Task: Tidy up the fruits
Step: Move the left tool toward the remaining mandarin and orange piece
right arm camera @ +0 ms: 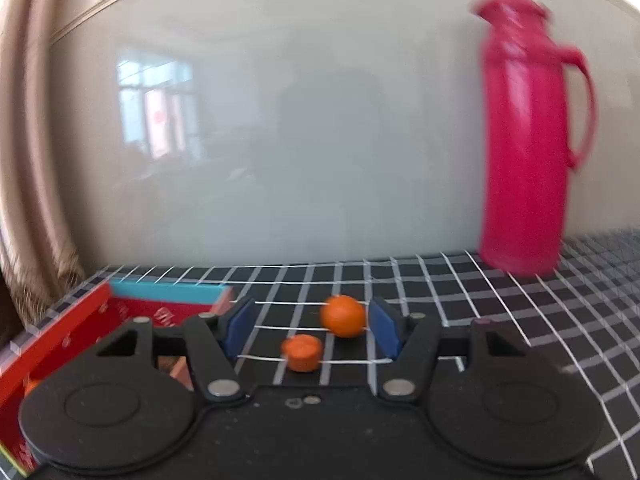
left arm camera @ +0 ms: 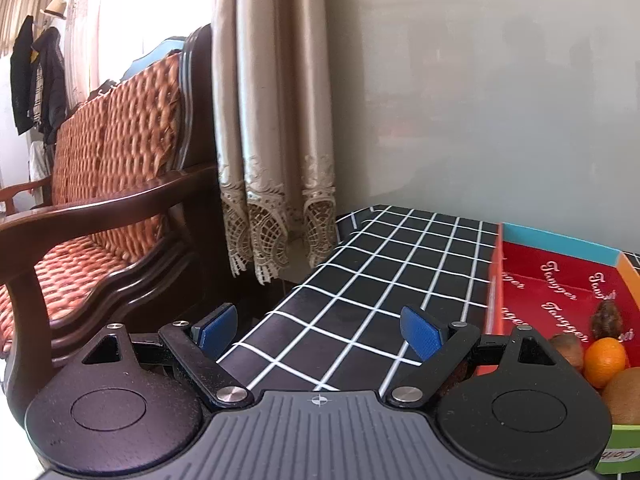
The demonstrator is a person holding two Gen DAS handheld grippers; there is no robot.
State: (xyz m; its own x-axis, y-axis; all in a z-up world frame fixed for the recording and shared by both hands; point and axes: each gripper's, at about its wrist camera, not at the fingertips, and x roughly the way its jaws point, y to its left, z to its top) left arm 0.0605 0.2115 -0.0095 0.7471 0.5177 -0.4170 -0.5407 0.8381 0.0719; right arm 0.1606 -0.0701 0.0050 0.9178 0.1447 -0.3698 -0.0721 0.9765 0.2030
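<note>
My left gripper (left arm camera: 318, 330) is open and empty above the black checked tablecloth (left arm camera: 372, 276). To its right stands a red box (left arm camera: 560, 292) holding an orange (left arm camera: 605, 362), a kiwi (left arm camera: 624, 394) and brown fruits (left arm camera: 607, 320). In the right wrist view my right gripper (right arm camera: 312, 330) is open. A round orange (right arm camera: 344, 316) lies on the cloth close to its right finger pad (right arm camera: 382, 330). A flat orange fruit (right arm camera: 302, 353) lies nearer, between the fingers. The red box (right arm camera: 52, 332) is at the left.
A tall pink thermos jug (right arm camera: 528, 136) stands at the back right against the pale wall. A wooden sofa (left arm camera: 100, 216) with orange cushions and a beige curtain (left arm camera: 272, 120) are left of the table's edge.
</note>
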